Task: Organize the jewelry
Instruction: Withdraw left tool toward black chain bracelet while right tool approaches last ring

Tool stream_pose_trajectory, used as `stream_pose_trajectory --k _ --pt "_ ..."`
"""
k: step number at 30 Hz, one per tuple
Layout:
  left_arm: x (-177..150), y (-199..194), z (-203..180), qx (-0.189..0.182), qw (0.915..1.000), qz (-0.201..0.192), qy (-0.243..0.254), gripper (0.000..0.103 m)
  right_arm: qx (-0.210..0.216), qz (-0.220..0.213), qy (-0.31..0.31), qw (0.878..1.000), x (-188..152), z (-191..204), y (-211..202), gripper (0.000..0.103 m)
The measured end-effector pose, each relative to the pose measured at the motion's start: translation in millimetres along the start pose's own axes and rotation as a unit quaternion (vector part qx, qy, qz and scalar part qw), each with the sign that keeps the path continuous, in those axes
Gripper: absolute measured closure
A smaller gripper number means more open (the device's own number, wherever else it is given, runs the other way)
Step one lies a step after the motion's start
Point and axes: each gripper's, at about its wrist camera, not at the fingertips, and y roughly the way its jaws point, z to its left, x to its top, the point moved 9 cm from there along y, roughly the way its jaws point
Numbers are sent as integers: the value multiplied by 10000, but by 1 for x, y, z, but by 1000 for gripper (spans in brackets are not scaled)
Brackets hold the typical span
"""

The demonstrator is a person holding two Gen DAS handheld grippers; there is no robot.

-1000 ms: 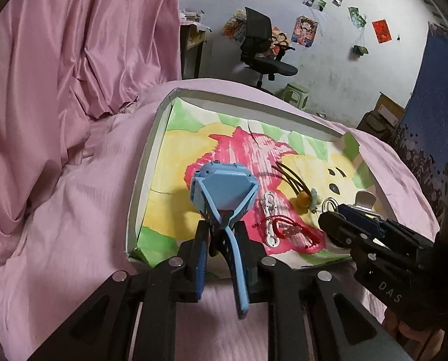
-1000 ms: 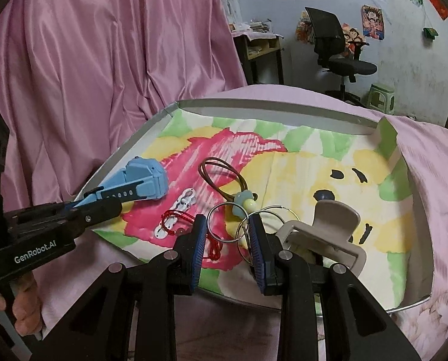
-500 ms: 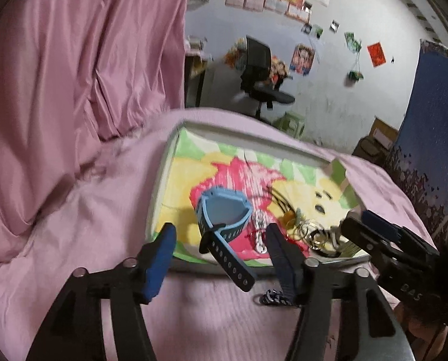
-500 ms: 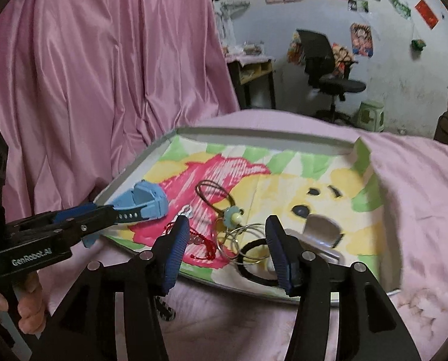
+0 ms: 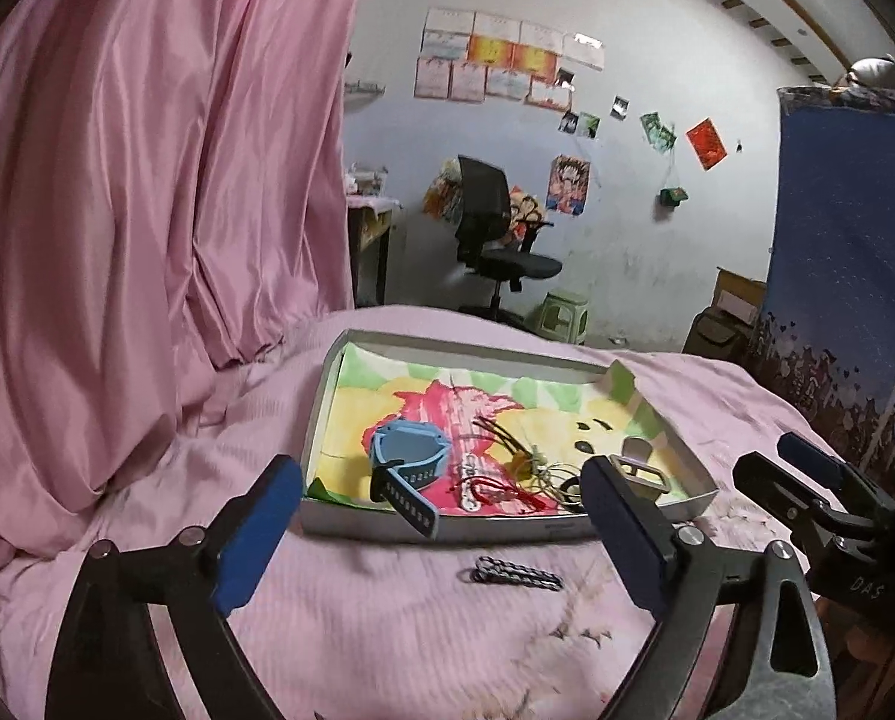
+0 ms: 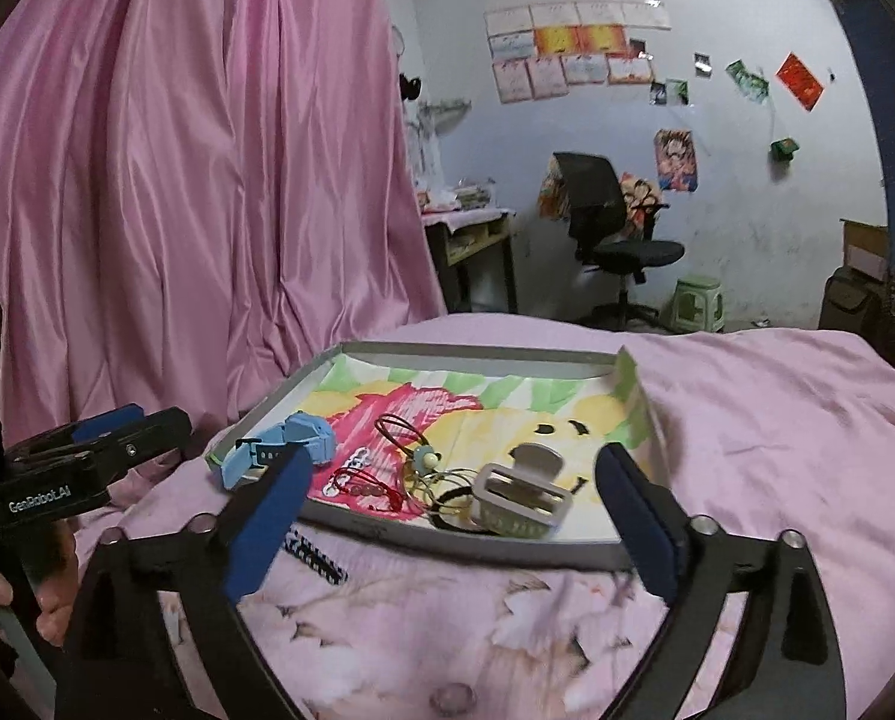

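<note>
A shallow white tray (image 5: pixel 357 519) (image 6: pixel 507 549) lined with a colourful drawing rests on the pink bed cover. In it lie a blue watch (image 5: pixel 408 459) (image 6: pixel 303 435) with its strap over the front rim, a red cord (image 5: pixel 489 489) (image 6: pixel 360 483), wire rings (image 5: pixel 552 471) (image 6: pixel 441 480) and a beige hair claw (image 5: pixel 636 468) (image 6: pixel 522 495). A black-and-white braided bracelet (image 5: pixel 516 575) (image 6: pixel 315 552) lies on the cover in front of the tray. My left gripper (image 5: pixel 441 540) and right gripper (image 6: pixel 453 522) hang back from the tray, jaws opening wide, pressing on nothing.
A pink curtain (image 5: pixel 147 210) hangs along the left. Beyond the bed stand an office chair (image 5: pixel 495 246), a green stool (image 5: pixel 561 315) and a desk (image 6: pixel 471 240). Dark blue cloth (image 5: pixel 843 252) hangs at the right. A hand (image 6: pixel 51 594) holds the left gripper's handle.
The left gripper let go of the blue watch strap, and the right gripper opened by the wire rings. Both drew back and up from the tray. The braided bracelet came into view.
</note>
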Motion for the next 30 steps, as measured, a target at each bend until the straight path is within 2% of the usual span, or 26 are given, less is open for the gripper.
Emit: stream_pose_trajectory --k 4,21,30 --pt "-5 -12 -7 27 9998 -139 102 7 -119 -134 42 9998 -6 -10 -17 3" --pt "-27 -57 -24 64 9980 -506 383 3 -314 -522 -111 9981 -20 -13 -64 2" --pt "-48 -59 -22 96 9977 -357 569 3 -358 -496 -371 9974 -32 -4 -72 2"
